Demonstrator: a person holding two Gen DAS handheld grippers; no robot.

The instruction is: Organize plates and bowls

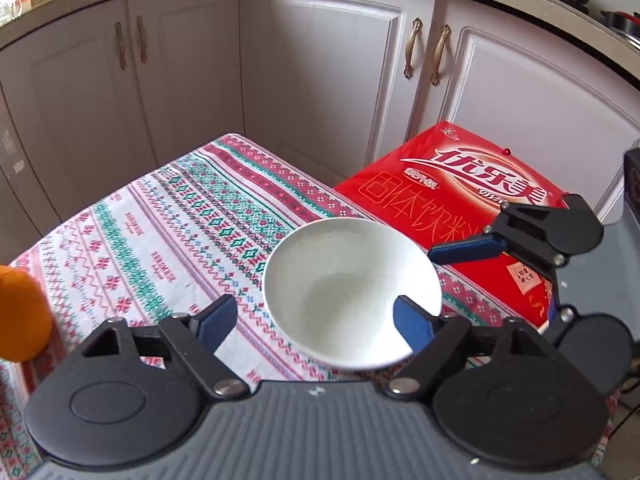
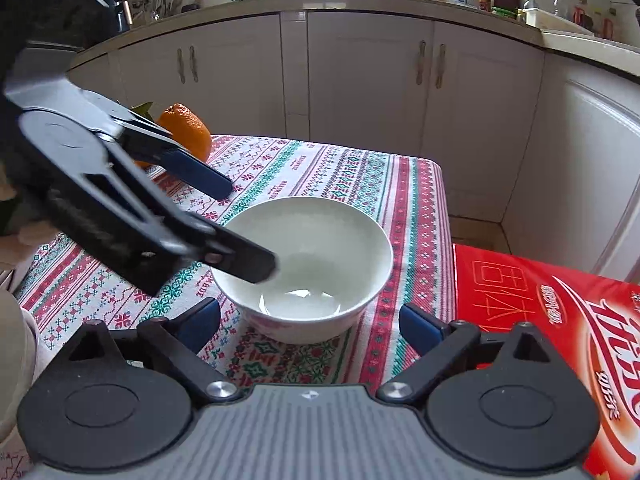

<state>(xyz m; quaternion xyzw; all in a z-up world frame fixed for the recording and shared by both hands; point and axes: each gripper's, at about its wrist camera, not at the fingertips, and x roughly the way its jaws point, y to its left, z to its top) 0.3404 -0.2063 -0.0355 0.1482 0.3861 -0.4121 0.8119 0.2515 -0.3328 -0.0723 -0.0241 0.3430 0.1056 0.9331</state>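
I'm straddling the white bowl's rim with my half-open left gripper, gripping nothing, and a careless squeeze risks tipping it.

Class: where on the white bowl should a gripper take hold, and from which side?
Probably the rim of the white bowl: it sits upright and open, wall thin enough to pinch. Come from above on the near-left side, as the left gripper does, one finger inside, one outside.
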